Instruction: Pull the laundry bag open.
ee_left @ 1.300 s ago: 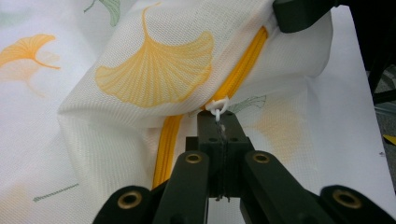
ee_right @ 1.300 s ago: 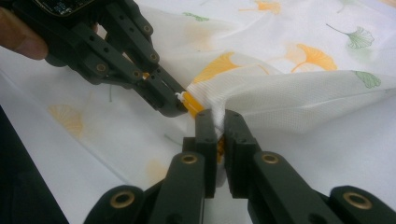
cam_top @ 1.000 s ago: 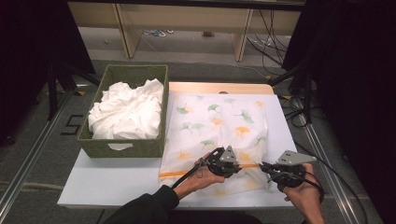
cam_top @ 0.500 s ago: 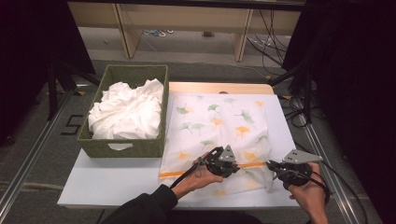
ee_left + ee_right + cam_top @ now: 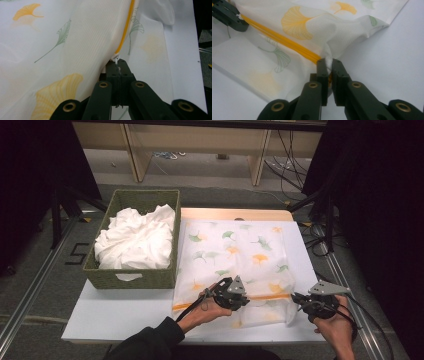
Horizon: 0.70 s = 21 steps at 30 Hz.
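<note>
From the high view, the ginkgo-print bag (image 5: 235, 265) lies on the tabletop (image 5: 125, 315) right of the green basket (image 5: 132, 275). In the left gripper view, the left hand-held gripper (image 5: 117, 65) pinches the zipper pull (image 5: 116, 60), likely to work it along the zipper. In the right gripper view, the right hand-held gripper (image 5: 327, 65) clamps the bag's corner at the yellow zipper (image 5: 284, 40), apparently bracing it.

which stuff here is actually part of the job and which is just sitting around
In the job:
- leaf-print bag, lying on the white board
- its orange zip
- left claw, shut on the zip pull
- right claw, shut on the bag's fabric at the zip's end

Lying about:
- green basket
- white cloth heaped in the basket
- white board
</note>
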Each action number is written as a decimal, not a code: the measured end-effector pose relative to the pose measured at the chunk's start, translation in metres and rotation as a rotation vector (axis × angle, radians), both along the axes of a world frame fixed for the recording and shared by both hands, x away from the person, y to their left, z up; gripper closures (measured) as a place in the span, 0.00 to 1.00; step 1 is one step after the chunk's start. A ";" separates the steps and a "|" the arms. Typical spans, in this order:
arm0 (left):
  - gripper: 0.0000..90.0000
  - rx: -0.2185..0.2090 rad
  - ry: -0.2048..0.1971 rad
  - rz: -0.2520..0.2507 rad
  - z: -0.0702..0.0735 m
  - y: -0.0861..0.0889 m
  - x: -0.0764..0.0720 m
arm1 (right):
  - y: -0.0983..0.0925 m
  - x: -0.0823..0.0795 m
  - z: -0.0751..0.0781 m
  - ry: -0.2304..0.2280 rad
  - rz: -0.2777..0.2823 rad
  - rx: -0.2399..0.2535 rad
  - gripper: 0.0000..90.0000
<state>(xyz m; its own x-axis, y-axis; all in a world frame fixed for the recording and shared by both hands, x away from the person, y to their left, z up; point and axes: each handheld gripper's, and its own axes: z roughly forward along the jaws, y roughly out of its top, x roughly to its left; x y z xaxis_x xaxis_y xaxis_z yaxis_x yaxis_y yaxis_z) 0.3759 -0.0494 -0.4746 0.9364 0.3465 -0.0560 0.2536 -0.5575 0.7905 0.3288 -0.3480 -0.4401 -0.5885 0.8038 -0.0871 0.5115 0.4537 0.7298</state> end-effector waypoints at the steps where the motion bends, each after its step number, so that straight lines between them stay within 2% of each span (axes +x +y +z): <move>1: 0.99 0.013 -0.006 -0.006 0.001 0.002 0.000 | 0.000 0.000 -0.001 0.009 0.001 0.009 0.96; 3: 0.99 0.005 -0.005 -0.005 0.002 0.004 -0.003 | 0.000 0.001 0.000 0.013 -0.007 0.011 0.96; 4: 0.99 0.019 -0.012 -0.011 0.002 0.005 -0.003 | 0.001 0.001 0.000 0.011 -0.007 0.008 0.96; 7: 0.99 0.011 -0.006 0.008 0.000 0.009 -0.005 | 0.000 0.001 -0.002 0.012 -0.010 0.004 0.96; 8: 0.99 0.035 -0.017 -0.006 0.001 0.012 -0.004 | -0.001 0.002 -0.003 0.014 -0.008 0.000 0.96; 10: 0.99 0.022 -0.007 0.013 0.000 0.015 -0.004 | -0.003 0.003 -0.005 0.010 -0.013 -0.019 0.96; 14: 0.99 0.021 -0.001 0.030 -0.002 0.024 -0.005 | -0.007 0.004 -0.009 0.031 -0.028 -0.013 0.96; 15: 0.99 0.023 -0.003 0.030 -0.002 0.027 -0.005 | -0.008 0.005 -0.009 0.017 -0.017 -0.020 0.96; 17: 0.99 0.033 -0.008 0.028 0.000 0.033 -0.006 | -0.008 0.003 -0.010 0.029 -0.027 -0.008 0.96; 18: 0.99 0.022 -0.001 0.037 0.000 0.034 -0.006 | -0.008 0.003 -0.010 0.030 -0.027 -0.005 0.96; 19: 0.99 0.038 -0.012 0.037 0.000 0.037 -0.005 | -0.008 0.004 -0.010 0.028 -0.026 -0.003 0.96; 21: 0.99 0.035 -0.010 0.039 0.000 0.041 -0.006 | -0.008 0.004 -0.010 0.020 -0.017 -0.011 0.96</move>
<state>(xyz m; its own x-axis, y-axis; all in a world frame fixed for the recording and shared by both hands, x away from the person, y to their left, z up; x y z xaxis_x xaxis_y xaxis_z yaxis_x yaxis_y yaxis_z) 0.3700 -0.0088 -0.4742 0.9224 0.3846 -0.0344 0.2683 -0.5743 0.7734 0.3333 -0.3560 -0.4497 -0.5765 0.8127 -0.0841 0.5339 0.4527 0.7142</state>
